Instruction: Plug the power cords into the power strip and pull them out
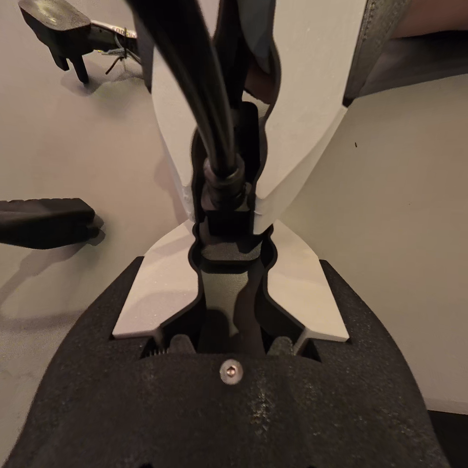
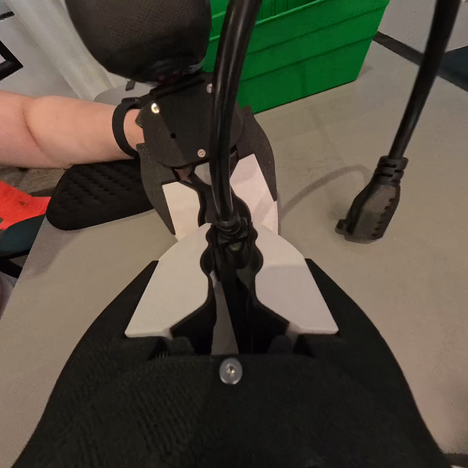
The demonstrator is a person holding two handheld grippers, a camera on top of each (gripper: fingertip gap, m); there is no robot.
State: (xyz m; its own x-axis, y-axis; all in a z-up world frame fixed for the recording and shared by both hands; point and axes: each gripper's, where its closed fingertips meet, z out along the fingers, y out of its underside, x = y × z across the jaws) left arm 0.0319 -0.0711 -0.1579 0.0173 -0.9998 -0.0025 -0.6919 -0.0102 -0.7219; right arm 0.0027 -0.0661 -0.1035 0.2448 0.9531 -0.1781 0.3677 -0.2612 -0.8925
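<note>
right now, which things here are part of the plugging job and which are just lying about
Job: black connector in left gripper; black plug and its cord in right gripper; spare cord end; loose plug.
Lying about: green bin; black mesh pad; red item.

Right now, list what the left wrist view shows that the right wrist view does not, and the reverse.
Only the left wrist view shows a loose black plug lying prongs-down at the upper left, and a second dark connector at the left edge.

Only the right wrist view shows a green bin, a person's forearm with a black wristband, a black mesh pad, and a cord-end socket standing at the right.

Both show the left gripper and right gripper meeting tip to tip, fingers closed around a black cord end, over a pale table.
</note>
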